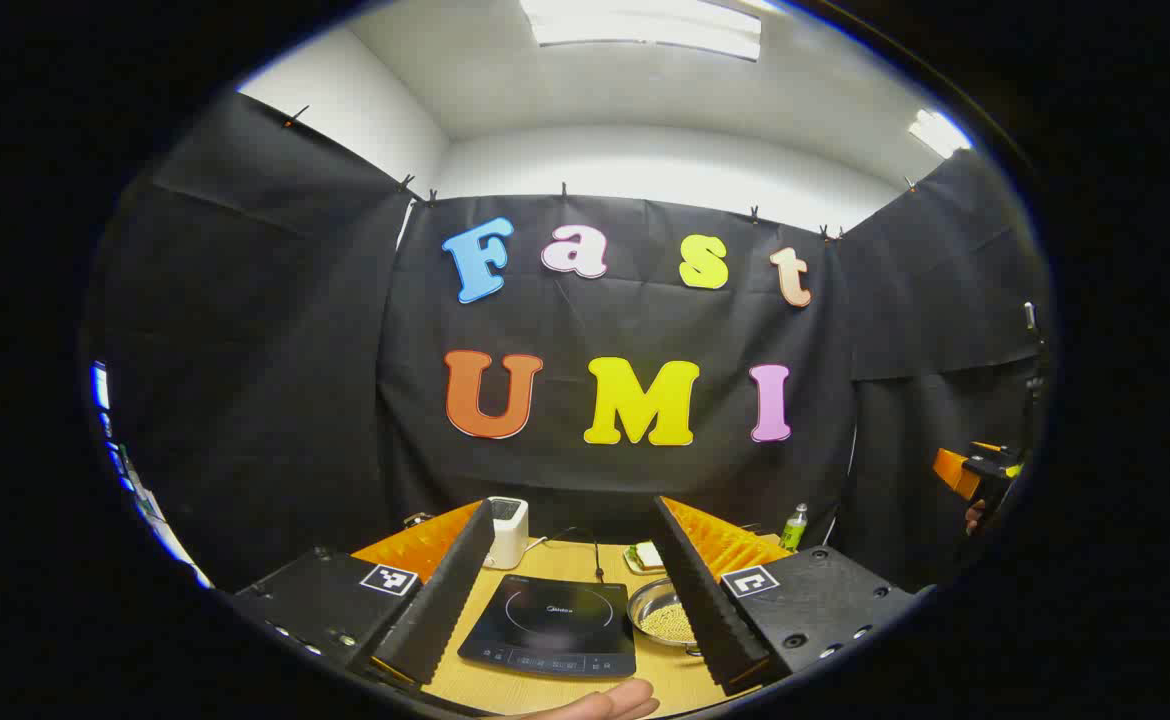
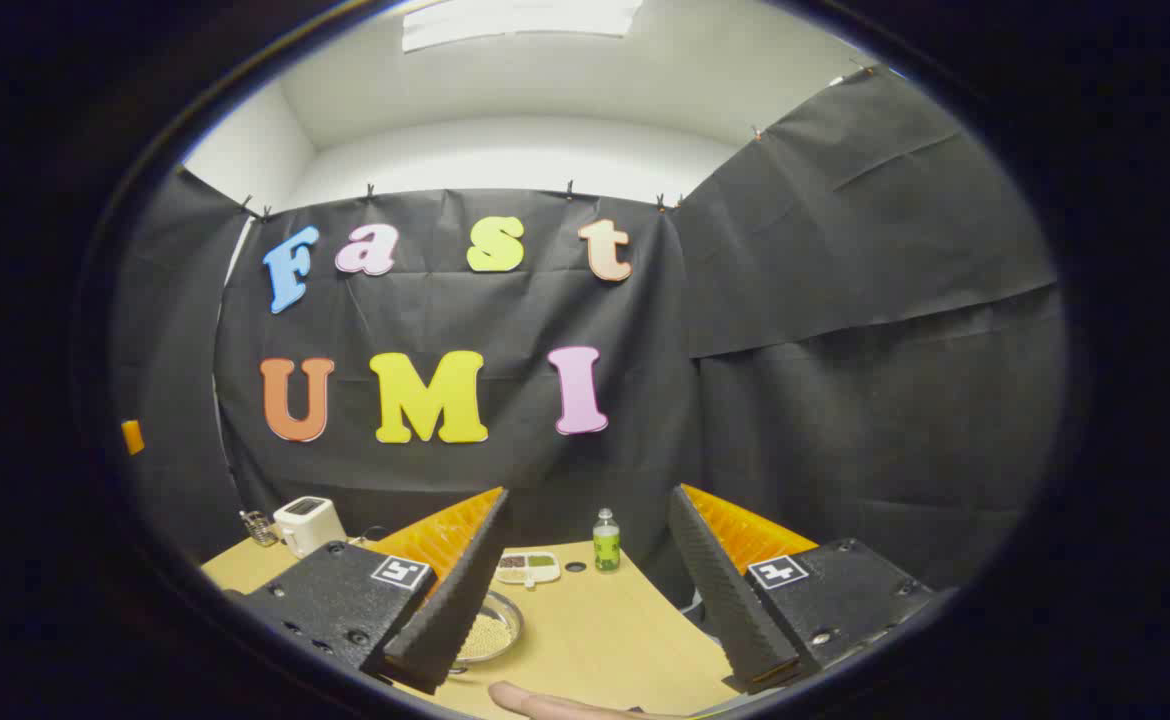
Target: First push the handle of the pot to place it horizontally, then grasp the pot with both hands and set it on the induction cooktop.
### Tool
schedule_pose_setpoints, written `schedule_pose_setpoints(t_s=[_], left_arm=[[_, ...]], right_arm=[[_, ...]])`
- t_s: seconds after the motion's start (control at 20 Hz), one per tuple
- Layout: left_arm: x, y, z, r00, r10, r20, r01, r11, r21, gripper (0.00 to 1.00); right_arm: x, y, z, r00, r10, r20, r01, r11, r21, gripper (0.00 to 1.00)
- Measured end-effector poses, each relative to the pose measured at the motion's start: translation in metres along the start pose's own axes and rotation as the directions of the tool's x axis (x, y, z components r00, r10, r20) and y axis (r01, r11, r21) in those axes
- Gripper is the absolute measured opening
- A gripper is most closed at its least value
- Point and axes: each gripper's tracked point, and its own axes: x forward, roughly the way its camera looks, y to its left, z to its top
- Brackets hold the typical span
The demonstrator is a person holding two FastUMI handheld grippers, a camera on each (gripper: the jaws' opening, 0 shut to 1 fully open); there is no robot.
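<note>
Steel pot of pale grains sits beside black induction cooktop.

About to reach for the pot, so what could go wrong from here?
1. The pot holds small grains; a hard push on its handle could spill them.
2. It sits right beside the cooktop, so it may knock the edge.
3. A bottle and small dish stand nearby, easy to clip.

White toaster; green bottle; divided snack dish on wooden table.
</note>
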Motion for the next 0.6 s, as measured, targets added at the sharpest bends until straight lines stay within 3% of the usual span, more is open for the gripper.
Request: schedule_pose_setpoints(t_s=[0.05, 0.35, 0.6], left_arm=[[0.0, 0.002, 0.0, 1.0, 0.0, 0.002, 0.0, 1.0, -0.004, 0.94], [-0.001, 0.003, 0.0, 1.0, -0.008, 0.009, 0.008, 1.0, 0.012, 0.94], [0.001, 0.007, -0.004, 1.0, -0.022, 0.005, 0.022, 1.0, -0.004, 0.94]], right_arm=[[0.0, 0.001, 0.001, 1.0, 0.001, 0.001, -0.001, 1.0, -0.001, 1.0], [-0.003, 0.007, 0.005, 1.0, 0.022, 0.008, -0.022, 1.0, -0.003, 0.99], [-0.006, 0.028, 0.006, 0.994, 0.101, 0.029, -0.102, 0.994, 0.03, 0.98]])
